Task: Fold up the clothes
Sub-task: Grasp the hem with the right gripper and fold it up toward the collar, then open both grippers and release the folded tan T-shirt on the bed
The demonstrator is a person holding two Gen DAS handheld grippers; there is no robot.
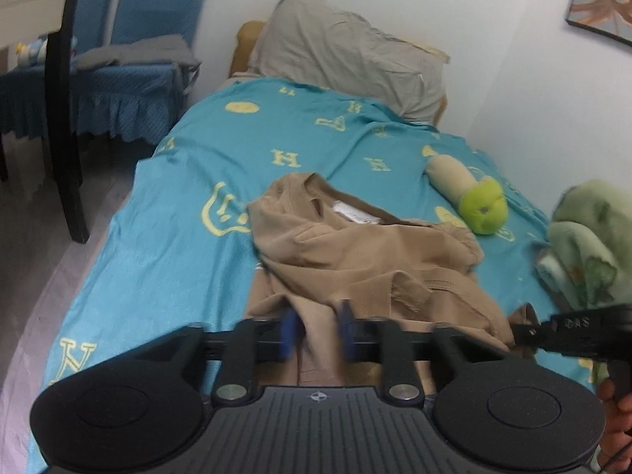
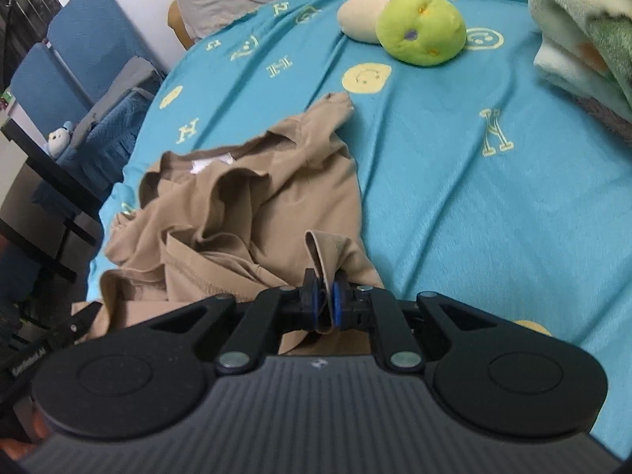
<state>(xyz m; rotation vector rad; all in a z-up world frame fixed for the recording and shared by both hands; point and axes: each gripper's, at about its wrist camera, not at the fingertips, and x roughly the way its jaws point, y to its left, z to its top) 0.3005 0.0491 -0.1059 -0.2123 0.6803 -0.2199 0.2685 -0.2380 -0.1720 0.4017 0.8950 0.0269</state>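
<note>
A crumpled tan shirt (image 1: 355,252) lies on a teal bedspread (image 1: 197,197); it also shows in the right wrist view (image 2: 245,213). My left gripper (image 1: 316,330) is open, its blurred blue pads on either side of a fold at the shirt's near edge. My right gripper (image 2: 324,304) is shut on a pinched fold of the tan shirt. The right gripper's body also shows at the right edge of the left wrist view (image 1: 568,331), at the shirt's right hem.
A green and cream plush toy (image 1: 470,189) lies beyond the shirt, also in the right wrist view (image 2: 410,23). A folded green blanket (image 1: 588,245) sits at the right. A grey pillow (image 1: 347,59) is at the bed's head. A blue chair (image 1: 118,59) stands left.
</note>
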